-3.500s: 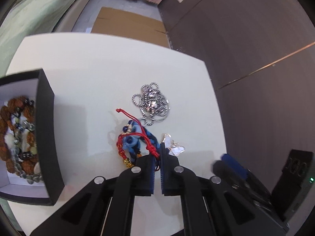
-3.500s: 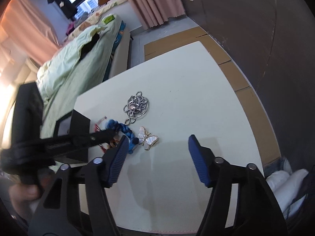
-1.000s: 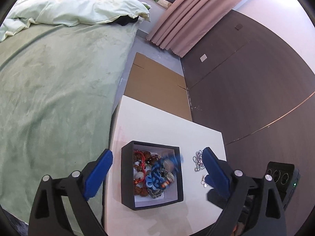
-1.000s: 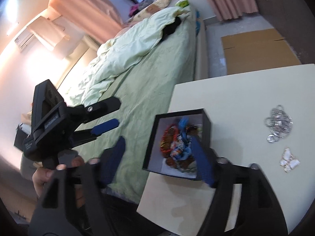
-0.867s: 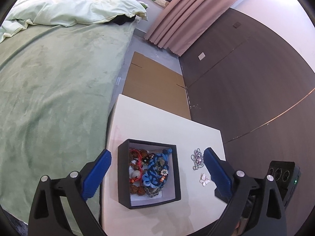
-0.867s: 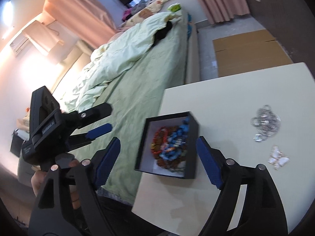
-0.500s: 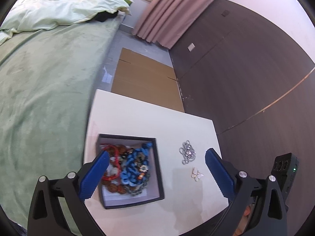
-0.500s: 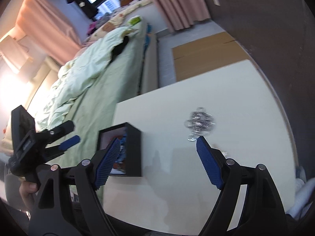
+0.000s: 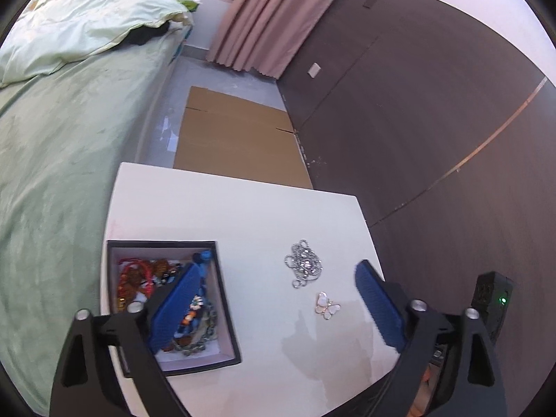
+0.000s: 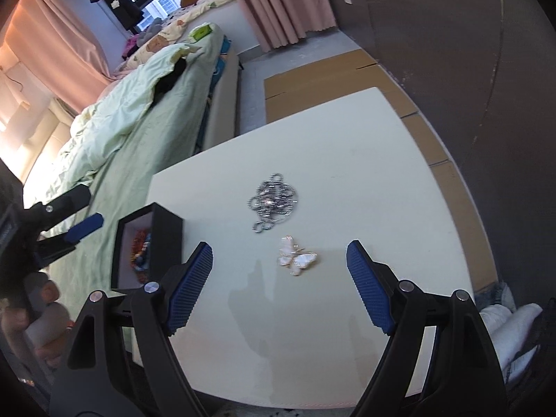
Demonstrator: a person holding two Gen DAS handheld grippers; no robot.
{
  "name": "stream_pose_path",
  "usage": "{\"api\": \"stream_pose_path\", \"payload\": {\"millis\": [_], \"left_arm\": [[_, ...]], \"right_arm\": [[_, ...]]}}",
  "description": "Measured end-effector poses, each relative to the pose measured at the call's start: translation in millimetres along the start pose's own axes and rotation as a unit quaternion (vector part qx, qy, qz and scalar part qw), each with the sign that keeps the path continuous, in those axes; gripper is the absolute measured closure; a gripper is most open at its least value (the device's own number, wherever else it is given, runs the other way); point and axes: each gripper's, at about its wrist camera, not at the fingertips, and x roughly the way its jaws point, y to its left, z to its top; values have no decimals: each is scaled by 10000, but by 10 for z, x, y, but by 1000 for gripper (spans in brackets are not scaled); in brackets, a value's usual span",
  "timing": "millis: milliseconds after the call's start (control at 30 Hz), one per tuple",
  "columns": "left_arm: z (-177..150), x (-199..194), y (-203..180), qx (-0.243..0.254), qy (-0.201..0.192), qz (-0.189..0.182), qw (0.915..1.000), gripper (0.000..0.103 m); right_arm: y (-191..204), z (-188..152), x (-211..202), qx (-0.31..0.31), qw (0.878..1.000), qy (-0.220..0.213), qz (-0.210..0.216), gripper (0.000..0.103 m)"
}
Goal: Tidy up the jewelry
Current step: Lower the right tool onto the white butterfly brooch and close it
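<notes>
A black jewelry box [image 9: 222,299] stands on the white table [image 9: 243,215] at its left side, holding blue, red and brown beaded pieces [image 9: 139,274]. A silver chain [image 9: 303,267] and a white butterfly brooch [image 9: 326,306] lie on the table to the right of the box. My left gripper [image 9: 274,305] is open and empty, high above the table. My right gripper [image 10: 279,281] is open and empty, above the butterfly brooch [image 10: 296,255], with the silver chain [image 10: 274,202] just beyond and the box [image 10: 166,239] to its left.
A bed with green covers [image 9: 52,146] lies left of the table. Flat cardboard [image 9: 236,142] lies on the floor beyond the table's far edge. A dark wall [image 9: 434,121] runs along the right. The left gripper also shows in the right wrist view [image 10: 66,222].
The blue and red bracelet went from the table into the box and my left gripper opened. Both grippers have since swung right toward the chain and brooch.
</notes>
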Motion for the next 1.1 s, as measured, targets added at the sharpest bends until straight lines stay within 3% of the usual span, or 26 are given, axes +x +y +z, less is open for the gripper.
{"api": "stream_pose_path", "payload": {"millis": [133, 267, 433, 733, 1100], "left_arm": [[-48, 143, -102, 201, 191, 44, 9996, 35], [-103, 277, -163, 335, 400, 24, 9986, 40], [-174, 426, -219, 493, 570, 61, 9971, 46], [-198, 687, -192, 448, 814, 57, 9957, 59], [-91, 755, -115, 296, 831, 36, 9961, 59]], "right_arm": [[-67, -54, 165, 147, 9991, 350, 162, 26], [-185, -108, 381, 531, 9930, 871, 592, 45], [-281, -128, 553, 833, 9886, 1112, 587, 57], [-260, -29, 705, 1046, 9885, 1015, 415, 61], [-46, 21, 814, 517, 9956, 774, -144, 65]]}}
